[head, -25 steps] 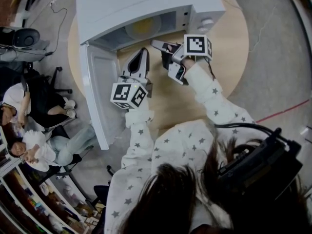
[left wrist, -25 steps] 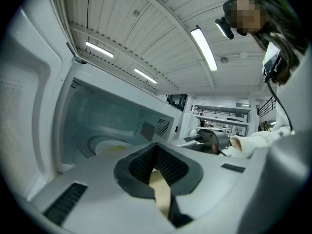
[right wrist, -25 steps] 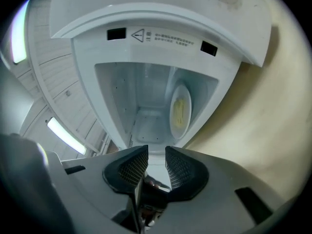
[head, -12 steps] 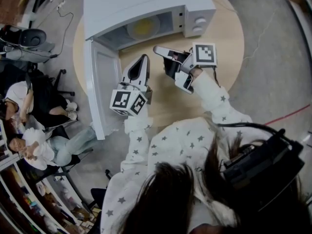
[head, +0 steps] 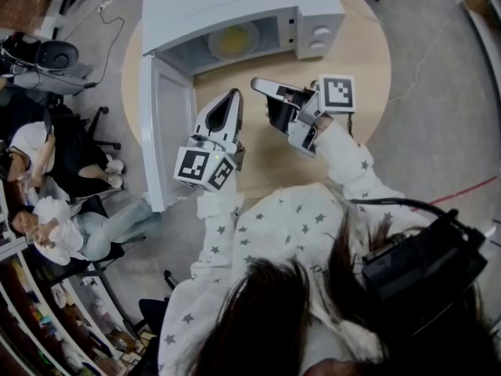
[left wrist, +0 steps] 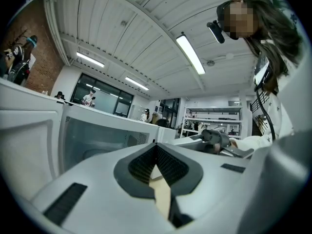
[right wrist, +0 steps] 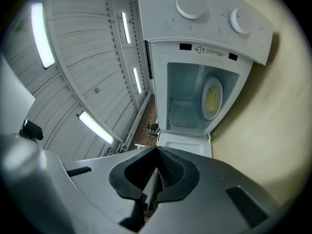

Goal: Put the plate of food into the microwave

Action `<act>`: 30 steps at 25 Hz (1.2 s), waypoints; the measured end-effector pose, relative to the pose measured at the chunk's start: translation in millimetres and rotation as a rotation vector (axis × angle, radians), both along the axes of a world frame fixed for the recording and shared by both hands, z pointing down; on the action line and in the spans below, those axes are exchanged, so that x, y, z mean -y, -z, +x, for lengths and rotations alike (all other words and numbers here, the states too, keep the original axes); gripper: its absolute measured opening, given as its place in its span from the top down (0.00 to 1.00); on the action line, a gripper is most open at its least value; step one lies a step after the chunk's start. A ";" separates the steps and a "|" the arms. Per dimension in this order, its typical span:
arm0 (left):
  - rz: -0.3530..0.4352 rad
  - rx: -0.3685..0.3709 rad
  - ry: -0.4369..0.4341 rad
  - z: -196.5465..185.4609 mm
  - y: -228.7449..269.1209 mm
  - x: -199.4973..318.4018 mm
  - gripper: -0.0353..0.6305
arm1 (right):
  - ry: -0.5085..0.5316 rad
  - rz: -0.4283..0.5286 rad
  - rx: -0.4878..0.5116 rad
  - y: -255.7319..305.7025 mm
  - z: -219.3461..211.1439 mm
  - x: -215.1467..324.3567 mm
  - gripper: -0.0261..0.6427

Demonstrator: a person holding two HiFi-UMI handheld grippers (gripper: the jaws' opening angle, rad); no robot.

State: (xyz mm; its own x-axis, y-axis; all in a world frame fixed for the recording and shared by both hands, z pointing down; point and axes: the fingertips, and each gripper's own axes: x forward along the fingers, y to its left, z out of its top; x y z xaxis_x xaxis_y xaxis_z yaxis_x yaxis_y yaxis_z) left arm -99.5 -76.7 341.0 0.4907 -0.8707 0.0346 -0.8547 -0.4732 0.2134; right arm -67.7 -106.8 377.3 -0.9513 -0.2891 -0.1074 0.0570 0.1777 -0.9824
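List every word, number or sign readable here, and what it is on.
No text is legible.
Microwave, strip beside the dials: a warning triangle and print, too small to read.
Marks round the dials: too small.
Marker cubes: square patterns only, no words.

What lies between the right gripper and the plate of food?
Only bare table and the threshold of the open microwave; the head view shows nothing standing between the right gripper and the plate of food.

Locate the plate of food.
The plate of food sits inside the open microwave, top centre of the head view, left of its control knobs.
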 end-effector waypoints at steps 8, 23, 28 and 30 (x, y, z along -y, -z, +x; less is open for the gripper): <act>0.016 0.004 -0.009 4.8 3.3 -5.8 0.94 | -0.010 0.018 0.030 4.9 6.4 -8.4 0.95; 0.036 -0.004 -0.010 6.5 6.2 -9.6 0.94 | -0.016 0.065 0.035 9.4 7.1 -14.0 0.95; 0.035 -0.005 -0.014 7.9 6.7 -8.3 0.94 | -0.004 0.055 0.028 7.6 6.2 -16.2 0.95; 0.035 -0.005 -0.015 8.4 6.0 -8.0 0.94 | 0.008 0.054 0.004 3.2 5.2 -18.0 0.95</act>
State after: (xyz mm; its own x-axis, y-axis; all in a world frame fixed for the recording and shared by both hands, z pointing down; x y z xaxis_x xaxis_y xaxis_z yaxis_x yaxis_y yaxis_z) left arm -91.2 -68.8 335.0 0.5038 -0.8638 0.0017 -0.8464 -0.4932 0.2006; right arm -62.5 -88.8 374.1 -0.9530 -0.2750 -0.1267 0.0627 0.2301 -0.9711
